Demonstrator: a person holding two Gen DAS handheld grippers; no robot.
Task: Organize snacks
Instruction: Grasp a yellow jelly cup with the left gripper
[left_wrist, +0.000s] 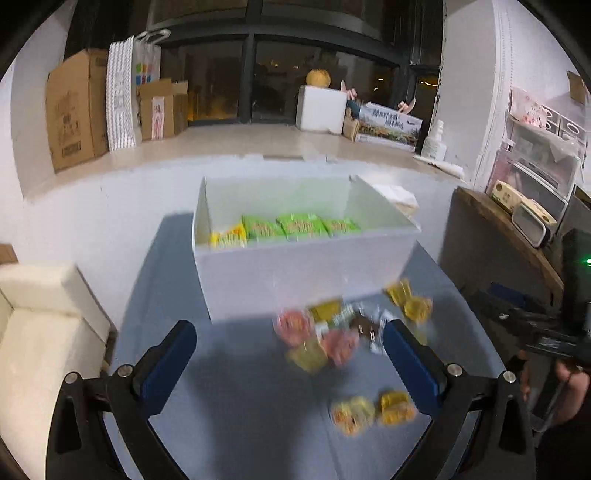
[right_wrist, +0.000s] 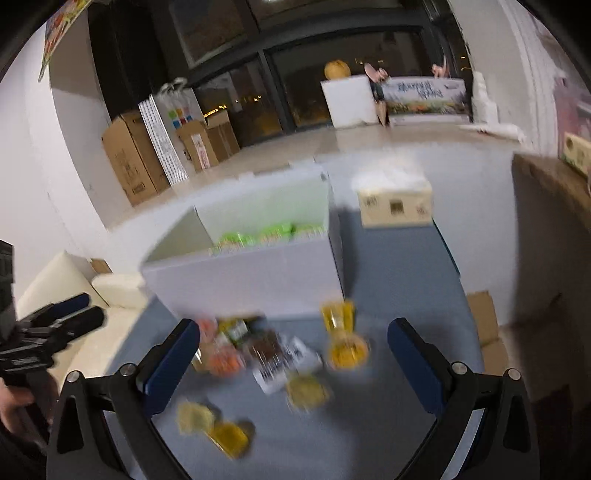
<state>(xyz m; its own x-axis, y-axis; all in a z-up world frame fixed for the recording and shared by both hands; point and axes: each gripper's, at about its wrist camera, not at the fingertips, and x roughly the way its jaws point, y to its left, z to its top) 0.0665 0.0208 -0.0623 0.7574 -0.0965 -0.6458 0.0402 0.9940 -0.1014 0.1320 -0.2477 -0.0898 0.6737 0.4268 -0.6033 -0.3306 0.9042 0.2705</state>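
The blue-grey tabletop (left_wrist: 236, 387) lies bare at lower centre, ahead of the left gripper (left_wrist: 290, 354). Both the left gripper and the right gripper (right_wrist: 293, 354) stand fully spread, holding nothing. Blurred, crinkly yellow, pink and brown snack packets (left_wrist: 332, 332) lie scattered between the claws, below the open white rectangular box (left_wrist: 306, 269) with its row of green packets (left_wrist: 299, 227).
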